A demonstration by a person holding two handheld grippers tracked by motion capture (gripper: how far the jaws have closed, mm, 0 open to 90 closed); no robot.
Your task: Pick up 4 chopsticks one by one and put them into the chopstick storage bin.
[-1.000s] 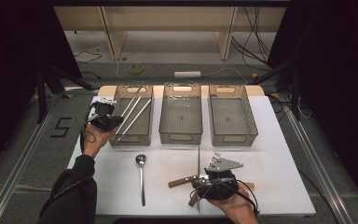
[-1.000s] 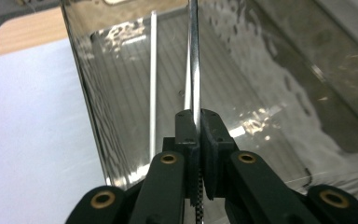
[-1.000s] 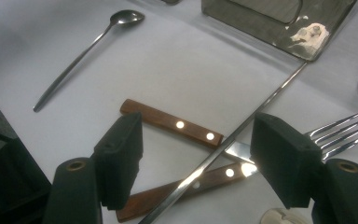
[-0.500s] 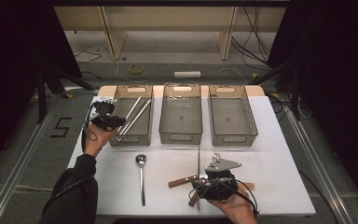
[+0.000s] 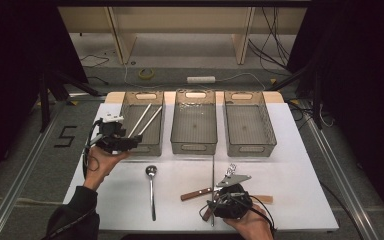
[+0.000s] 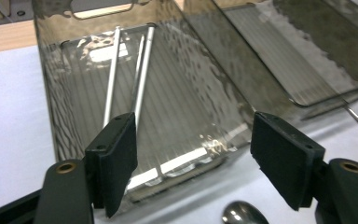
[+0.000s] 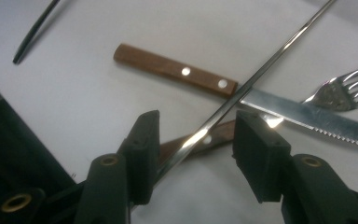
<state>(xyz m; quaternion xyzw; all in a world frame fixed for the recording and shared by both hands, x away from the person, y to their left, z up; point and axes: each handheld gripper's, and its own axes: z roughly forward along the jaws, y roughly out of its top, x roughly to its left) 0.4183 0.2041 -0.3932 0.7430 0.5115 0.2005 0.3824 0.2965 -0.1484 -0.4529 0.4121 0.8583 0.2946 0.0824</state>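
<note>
My left gripper (image 5: 130,142) (image 6: 193,126) hovers at the near left corner of the left clear bin (image 5: 130,145) (image 6: 56,93). Its jaws have just been opening and stand open with nothing between them. Steel chopsticks (image 5: 145,120) (image 6: 142,79) lie slanted in that bin. My right gripper (image 5: 211,204) (image 7: 196,123) is low over the table's near edge. Its jaws have just been closing and straddle a long steel chopstick (image 5: 213,172) (image 7: 270,60). It rests by the left jaw and is not pinched.
A wooden-handled knife (image 5: 197,193) (image 7: 177,70) and a fork (image 5: 230,169) (image 7: 345,88) lie by the right gripper, with another wooden handle (image 7: 216,135) under the chopstick. A spoon (image 5: 151,190) (image 6: 242,215) lies left of them. The middle bin (image 5: 194,147) and right bin (image 5: 250,148) stand beyond.
My left gripper has drawn back from the left bin toward the person's side. The right hand has stayed where it was.
</note>
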